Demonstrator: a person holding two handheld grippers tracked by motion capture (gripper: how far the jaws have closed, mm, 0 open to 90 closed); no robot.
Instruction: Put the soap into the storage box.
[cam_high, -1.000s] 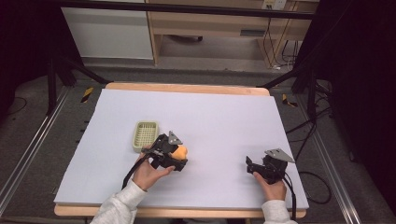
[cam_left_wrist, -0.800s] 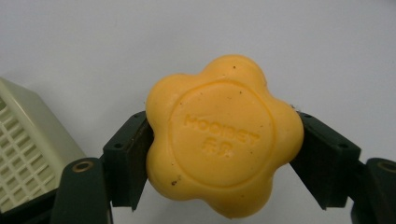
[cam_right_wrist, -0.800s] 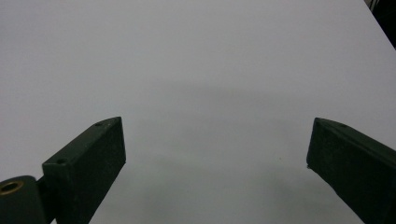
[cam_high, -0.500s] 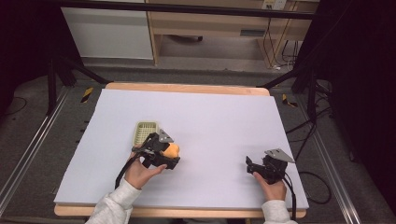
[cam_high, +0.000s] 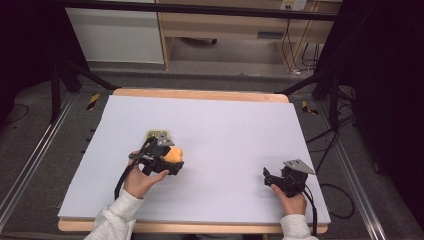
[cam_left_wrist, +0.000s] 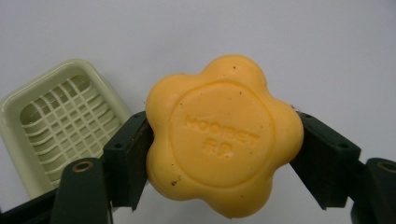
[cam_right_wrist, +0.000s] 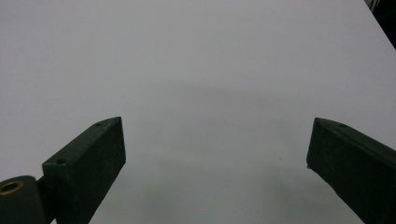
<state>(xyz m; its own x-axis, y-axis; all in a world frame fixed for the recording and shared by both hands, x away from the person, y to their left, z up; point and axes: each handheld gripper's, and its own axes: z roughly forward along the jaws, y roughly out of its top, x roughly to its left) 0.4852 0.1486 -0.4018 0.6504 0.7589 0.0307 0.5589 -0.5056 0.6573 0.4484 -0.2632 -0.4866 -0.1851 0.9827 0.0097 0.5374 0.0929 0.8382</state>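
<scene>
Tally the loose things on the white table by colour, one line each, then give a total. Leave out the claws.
Orange: 1, the flower-shaped soap, held in the left claw.
Pale green: 1, the soap dish with a grid floor, lying on the table.
Total: 2.

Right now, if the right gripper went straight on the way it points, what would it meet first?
Probably nothing: the right gripper has open, empty jaws and faces bare white table. Its way looks free up to the far edge, though depth is hard to judge.
</scene>
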